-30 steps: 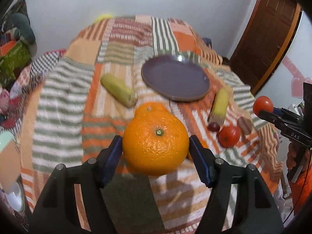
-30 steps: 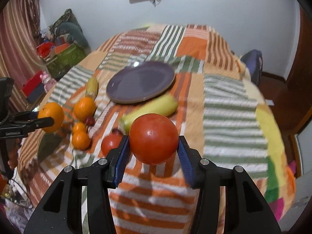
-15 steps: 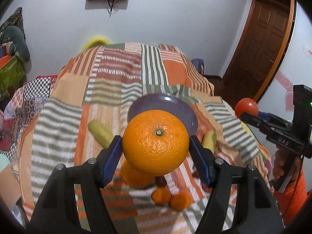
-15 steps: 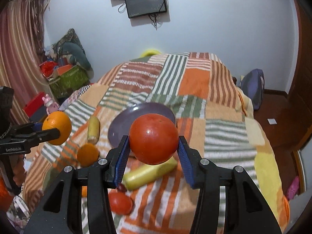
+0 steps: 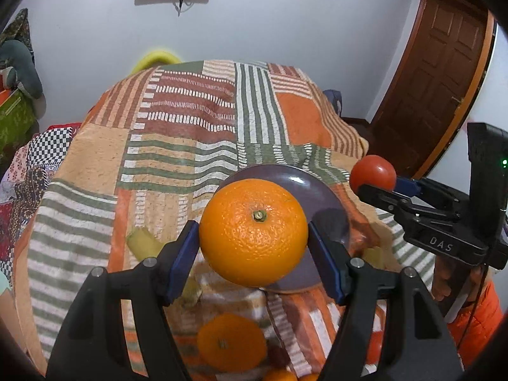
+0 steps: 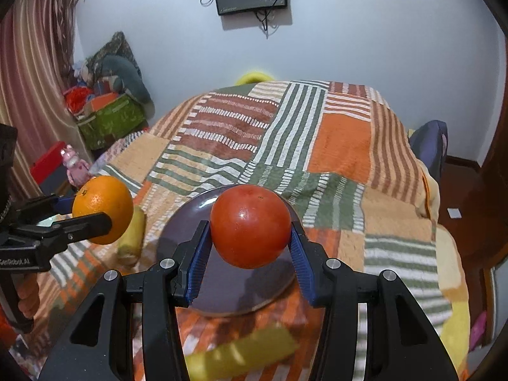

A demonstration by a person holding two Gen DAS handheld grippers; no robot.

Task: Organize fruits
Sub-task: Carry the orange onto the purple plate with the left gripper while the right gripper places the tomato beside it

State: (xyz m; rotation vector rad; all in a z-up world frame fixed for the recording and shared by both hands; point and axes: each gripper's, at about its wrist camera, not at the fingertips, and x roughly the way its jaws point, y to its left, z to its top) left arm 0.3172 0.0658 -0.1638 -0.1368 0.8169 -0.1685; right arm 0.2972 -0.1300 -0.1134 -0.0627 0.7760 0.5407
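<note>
Holding noted, item by item.

Left gripper (image 5: 254, 241): closed on an orange (image 5: 254, 233), stem end toward the camera, gripped at the widest part by the blue pads (image 5: 182, 255). The fruit is carried in the air above the near edge of the purple plate (image 5: 330, 203).

Right gripper (image 6: 250, 238): closed on a tomato (image 6: 250, 225), likewise held clear of the plate (image 6: 222, 289), over its middle as seen from the right wrist.

Bedspread (image 5: 177, 133): soft, striped, uneven. A second orange (image 5: 231, 343) and a yellow-green fruit (image 6: 130, 241) are left lying on it; the elongated yellow piece (image 6: 241, 352) near the plate is blurred and may be another of the same kind.

Risks judged:
- Both loads are aimed at one plate; a knock between the grippers is possible if they are lowered together.
- Round fruit released from height could roll off the shallow rim onto the cloth.
- The plate rests on yielding bedding, so it could be tipped by an off-centre placement.
- The tomato skin could be bruised if it is squeezed harder.
</note>
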